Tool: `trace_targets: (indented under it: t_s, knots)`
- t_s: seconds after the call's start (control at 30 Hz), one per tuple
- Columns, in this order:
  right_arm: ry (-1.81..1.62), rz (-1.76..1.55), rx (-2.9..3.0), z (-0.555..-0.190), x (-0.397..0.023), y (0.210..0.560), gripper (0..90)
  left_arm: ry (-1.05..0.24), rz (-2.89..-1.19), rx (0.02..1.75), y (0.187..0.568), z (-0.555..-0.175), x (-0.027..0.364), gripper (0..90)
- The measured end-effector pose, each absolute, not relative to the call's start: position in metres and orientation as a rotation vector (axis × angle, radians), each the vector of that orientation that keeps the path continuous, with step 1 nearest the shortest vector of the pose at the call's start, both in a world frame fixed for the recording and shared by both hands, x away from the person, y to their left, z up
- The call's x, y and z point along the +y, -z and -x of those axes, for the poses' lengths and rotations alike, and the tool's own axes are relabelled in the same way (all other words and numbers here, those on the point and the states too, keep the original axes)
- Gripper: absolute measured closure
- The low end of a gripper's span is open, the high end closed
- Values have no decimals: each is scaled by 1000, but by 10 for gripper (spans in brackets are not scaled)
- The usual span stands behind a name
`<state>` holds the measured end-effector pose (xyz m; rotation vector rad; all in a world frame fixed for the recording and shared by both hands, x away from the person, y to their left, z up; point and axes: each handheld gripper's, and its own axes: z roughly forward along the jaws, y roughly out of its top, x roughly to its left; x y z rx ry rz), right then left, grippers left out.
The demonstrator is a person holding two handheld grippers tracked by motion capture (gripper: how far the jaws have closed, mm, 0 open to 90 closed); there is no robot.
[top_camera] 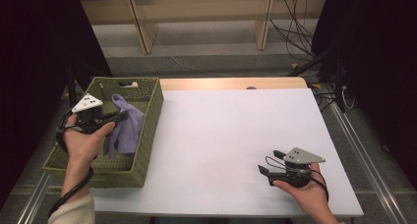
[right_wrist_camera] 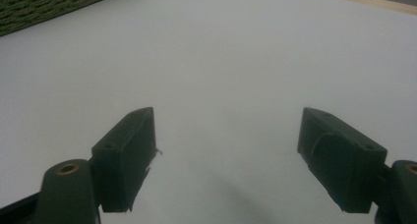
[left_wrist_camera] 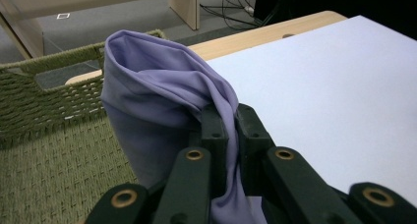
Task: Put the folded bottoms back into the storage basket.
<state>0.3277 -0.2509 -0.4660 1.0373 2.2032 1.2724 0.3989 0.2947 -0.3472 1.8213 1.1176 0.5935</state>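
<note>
Where the left gripper [left_wrist_camera: 227, 117] clamps, purple cloth [left_wrist_camera: 157, 96] hides its pads.

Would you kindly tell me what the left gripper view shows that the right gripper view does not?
The left gripper view: the left gripper, jaws shut on a purple cloth held above the inside of the green basket, with floor and cables beyond. The right gripper view: the right gripper, jaws wide open with nothing between them, over bare surface. Both: the white table, its wooden edge and some of the basket's weave.
</note>
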Motion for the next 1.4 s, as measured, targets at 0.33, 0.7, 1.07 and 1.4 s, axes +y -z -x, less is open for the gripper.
trace_targets:
  t_s: [0.33,0.7,1.07,1.4]
  knots:
    - [-1273,-1038,2204,-328,-251,466,233,-585,-1839,1130,356,-404,294,835]
    - [-1273,-1039,2204,-328,-250,466,233,-595,-1851,1131,357,-405,293,834]
    - [-1274,-1041,2201,-328,-251,466,233,-587,-1848,1156,360,-408,299,831]
    - [-1272,-1042,2201,-328,-250,466,233,-577,-1846,1183,362,-412,312,830]
